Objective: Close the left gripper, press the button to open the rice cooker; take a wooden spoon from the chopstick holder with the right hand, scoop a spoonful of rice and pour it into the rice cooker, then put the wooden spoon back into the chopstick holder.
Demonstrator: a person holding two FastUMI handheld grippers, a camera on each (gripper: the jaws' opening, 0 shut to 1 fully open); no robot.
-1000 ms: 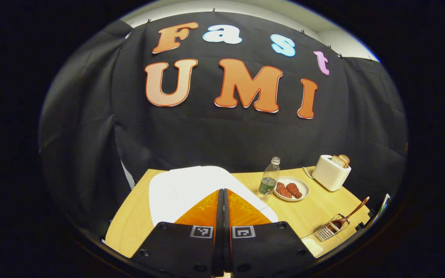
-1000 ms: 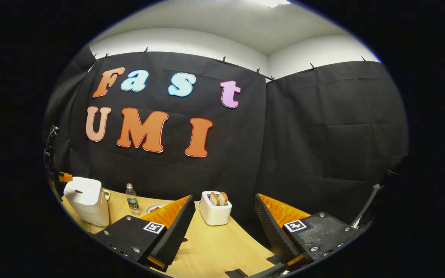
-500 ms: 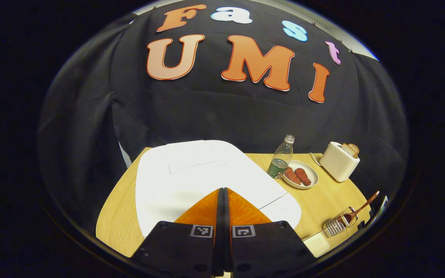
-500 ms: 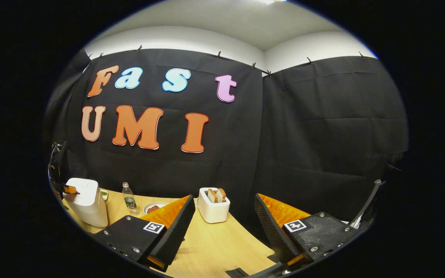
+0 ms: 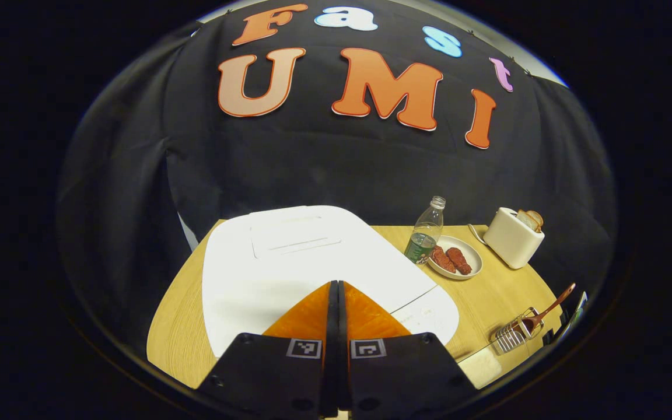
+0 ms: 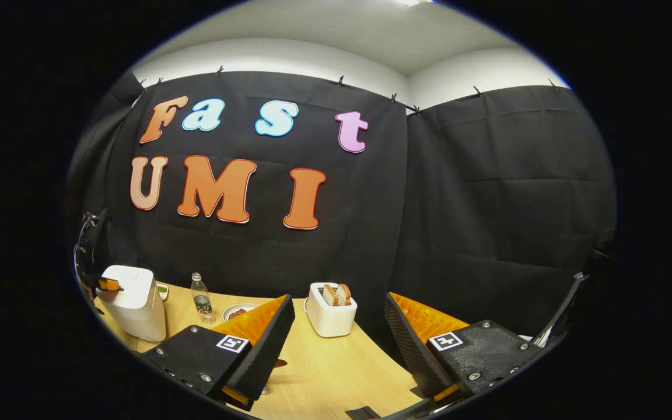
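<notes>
While the left tool (image 5: 336,291) is pinched together over the lidded rice cooker (image 5: 289,256), the wooden spoon (image 5: 540,315) sits in the chopstick holder (image 5: 511,338); right tool (image 6: 339,315) wide.

Wooden table (image 5: 487,297) with rice cooker (image 5: 289,256), toaster (image 5: 511,238).

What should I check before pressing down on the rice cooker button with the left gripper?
1. Left gripper shut: ok.
2. Its tips over the rice cooker lid's front edge: ok.
3. Tips exactly on the button: cannot tell, the fingers hide it.
4. Lid down: ok.
5. Right gripper open and empty, ready for the spoon: ok.
6. Wooden spoon in the chopstick holder: ok.
</notes>
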